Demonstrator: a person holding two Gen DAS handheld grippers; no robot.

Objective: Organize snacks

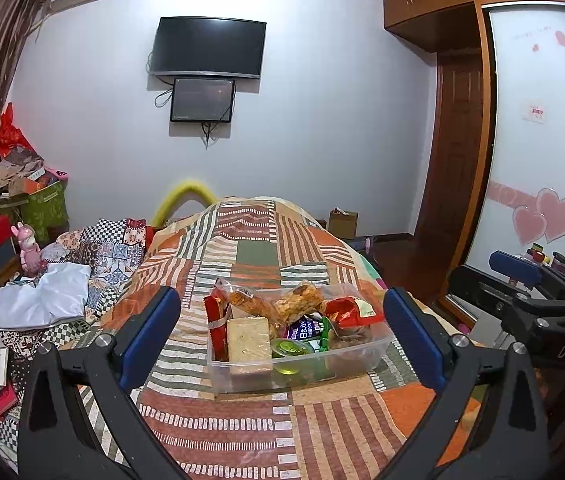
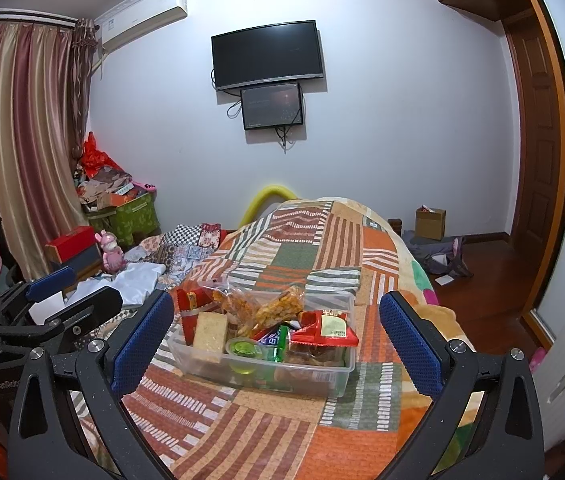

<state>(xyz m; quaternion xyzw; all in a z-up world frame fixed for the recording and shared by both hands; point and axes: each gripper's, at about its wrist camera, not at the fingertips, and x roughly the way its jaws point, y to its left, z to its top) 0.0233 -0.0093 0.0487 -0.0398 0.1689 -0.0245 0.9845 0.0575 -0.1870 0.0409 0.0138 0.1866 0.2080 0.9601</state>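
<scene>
Snacks fill a clear rectangular plastic container (image 1: 298, 364) that sits on the patchwork blanket (image 1: 250, 432) of orange, green and striped squares covering the bed. Left gripper (image 1: 282, 344), black with blue textured pads: jaws spread wide, nothing between them, held short of the container's near wall. Right gripper (image 2: 276, 342), same build: jaws likewise spread wide and empty, short of the container; in the left wrist view it shows at the right edge (image 1: 522, 280), well apart from the container.

Contents, near to far in the left wrist view:
- pale beige rectangular block in clear wrap (image 1: 249, 342), leaning at the front left
- small round green jelly cup (image 1: 291, 349) just beside the block
- green and purple printed packet (image 1: 314, 330) behind the cup
- tall red packet (image 1: 217, 322) standing against the left wall
- red bag with a pale label (image 1: 352, 312) at the right side
- two clear bags of orange-brown fried snacks (image 1: 278, 300) at the back, rising above the rim

Beyond the container the blanket runs on to the foot of the bed. To the left lie a white cloth (image 1: 46, 296) and a pink rabbit figure (image 1: 28, 248). On the far wall hang a black television (image 1: 208, 46) and a smaller dark screen (image 1: 202, 100) directly beneath it
</scene>
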